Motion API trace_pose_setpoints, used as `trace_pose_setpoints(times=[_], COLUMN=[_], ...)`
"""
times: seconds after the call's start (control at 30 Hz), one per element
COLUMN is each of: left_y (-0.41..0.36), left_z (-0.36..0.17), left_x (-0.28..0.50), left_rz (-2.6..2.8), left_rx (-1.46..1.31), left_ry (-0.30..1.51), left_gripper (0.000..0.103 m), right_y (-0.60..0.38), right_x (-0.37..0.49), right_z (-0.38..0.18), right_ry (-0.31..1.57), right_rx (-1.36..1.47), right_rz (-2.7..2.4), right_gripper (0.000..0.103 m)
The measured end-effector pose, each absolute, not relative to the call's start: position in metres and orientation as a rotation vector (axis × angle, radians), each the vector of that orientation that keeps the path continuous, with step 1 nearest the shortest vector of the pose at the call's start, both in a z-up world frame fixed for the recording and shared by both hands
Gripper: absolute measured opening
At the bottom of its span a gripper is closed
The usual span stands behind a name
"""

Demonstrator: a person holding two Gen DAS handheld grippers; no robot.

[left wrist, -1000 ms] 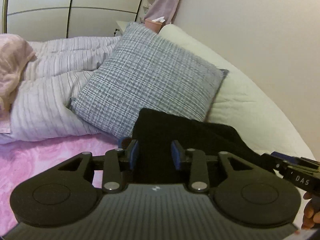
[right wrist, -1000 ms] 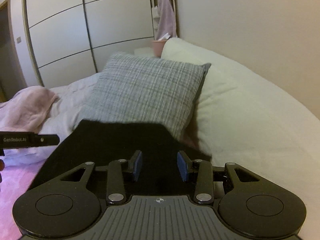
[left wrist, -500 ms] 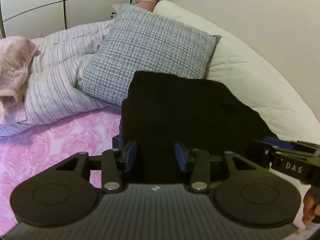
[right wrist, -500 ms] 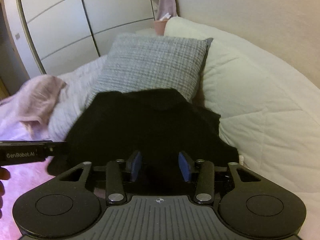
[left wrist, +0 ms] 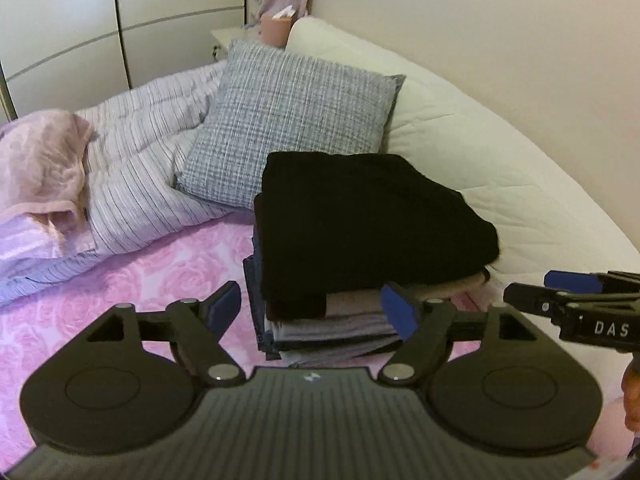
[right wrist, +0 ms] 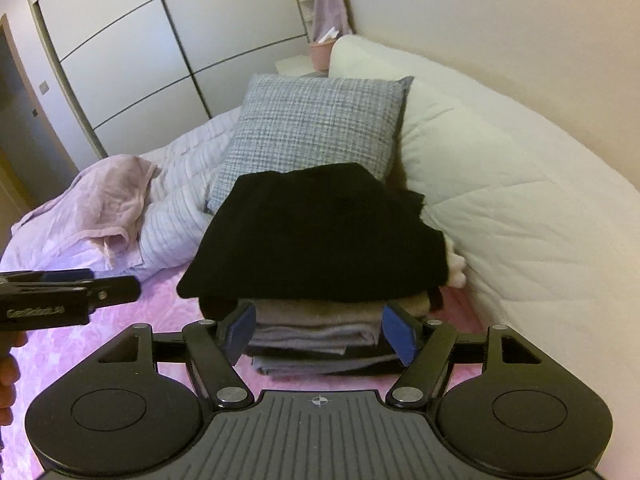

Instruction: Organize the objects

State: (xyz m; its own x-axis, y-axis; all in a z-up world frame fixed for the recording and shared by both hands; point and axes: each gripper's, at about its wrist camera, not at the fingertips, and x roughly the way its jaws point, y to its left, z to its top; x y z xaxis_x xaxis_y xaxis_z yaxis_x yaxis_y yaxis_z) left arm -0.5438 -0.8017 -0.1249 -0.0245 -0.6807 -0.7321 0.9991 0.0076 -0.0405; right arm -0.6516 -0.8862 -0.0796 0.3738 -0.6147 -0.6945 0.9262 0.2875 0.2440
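A folded black garment (left wrist: 360,224) (right wrist: 316,240) lies on top of a stack of folded clothes (left wrist: 332,328) (right wrist: 320,332) on the pink floral bedsheet (left wrist: 120,288). My left gripper (left wrist: 312,306) hangs in front of the stack, its jaws opening, nothing pressed between the blue pads. My right gripper (right wrist: 320,330) also stands just short of the stack with its jaws opening and free of the cloth. Each gripper shows at the edge of the other's view, the right gripper (left wrist: 576,300) and the left gripper (right wrist: 72,292).
A grey woven cushion (left wrist: 292,120) leans behind the stack against a cream padded headboard (left wrist: 480,152). A striped duvet (left wrist: 140,168) and a pink blanket (left wrist: 36,168) lie to the left. White wardrobe doors (right wrist: 160,40) stand behind the bed.
Both grippers let go of the black garment, opened wide and drew back and up. The garment now rests on the stack, which has come into view beneath it.
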Motion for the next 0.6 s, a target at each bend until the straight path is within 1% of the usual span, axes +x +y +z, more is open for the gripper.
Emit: trace_pose_setpoints(times=[0.07,0.13,0.3,0.47,0.6], left_y=[-0.781,-0.763,-0.725,-0.691,-0.671], left_z=[-0.117,-0.111,-0.104,-0.095,-0.089], left_x=[-0.546,-0.547,-0.544,-0.544,-0.541], left_rz=[-1.491,-1.505,-1.516,-1.511,-1.528], left_rx=[0.61,0.6,0.552,0.538,0.551], left_ry=[0.637,0.615,0.643,0.599,0.608], left_gripper=[0.087,0.09,0.101,0.102,0.102], right_y=[-0.871,-0.859,-0.823,-0.784,-0.762], right_x=[-0.652,-0.651,-0.65,-0.649,-0.646], right_z=[-0.074,-0.068,-0.054,-0.044,-0.038], right_ry=[0.531,0.544,0.542,0.538,0.55], right_rx=[0.7,0.702,0.688,0.673,0.682], right_rz=[-1.111,-1.12,-1.167,-1.204,-1.18], right_gripper=[0.067,0.067,0.067,0.067,0.067])
